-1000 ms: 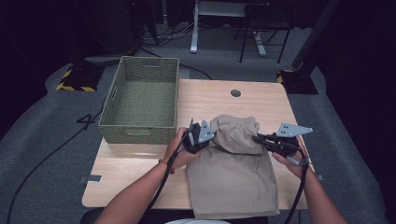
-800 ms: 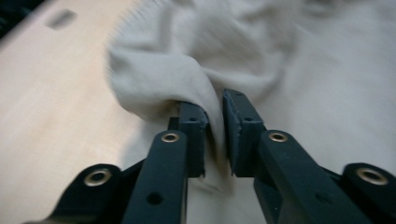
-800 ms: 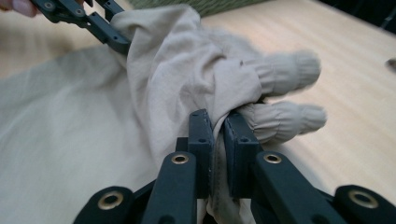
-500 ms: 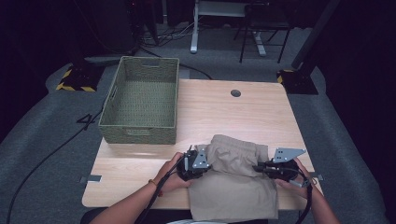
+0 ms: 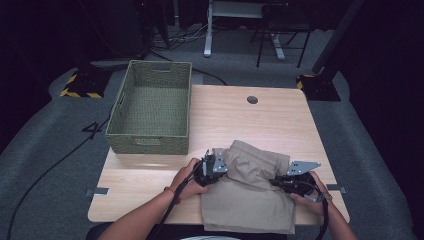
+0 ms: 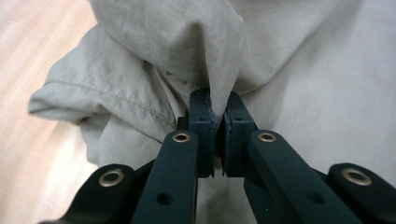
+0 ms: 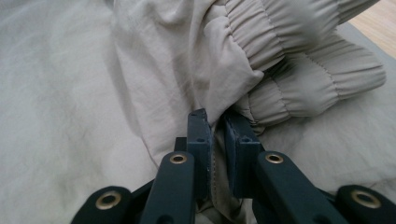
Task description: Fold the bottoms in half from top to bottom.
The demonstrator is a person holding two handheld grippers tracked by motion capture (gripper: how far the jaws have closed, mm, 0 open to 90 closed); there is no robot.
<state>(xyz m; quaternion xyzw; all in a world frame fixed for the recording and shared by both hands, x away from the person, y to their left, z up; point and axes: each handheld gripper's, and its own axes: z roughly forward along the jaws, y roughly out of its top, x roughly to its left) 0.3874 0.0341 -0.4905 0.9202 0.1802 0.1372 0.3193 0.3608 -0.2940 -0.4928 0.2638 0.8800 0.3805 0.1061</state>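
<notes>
Since the earlier frame we have lowered both grippers, folding the one garment [image 5: 247, 195] toward us. Left gripper [image 5: 212, 167] and right gripper [image 5: 287, 184] each have jaws clamped on its cloth, at the surface's [image 5: 280, 117] near edge. Beyond sits one basket [image 5: 152, 107].

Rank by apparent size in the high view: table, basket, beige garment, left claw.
1. table
2. basket; it sits farther from the camera, so its lead is safe
3. beige garment, close behind
4. left claw
</notes>
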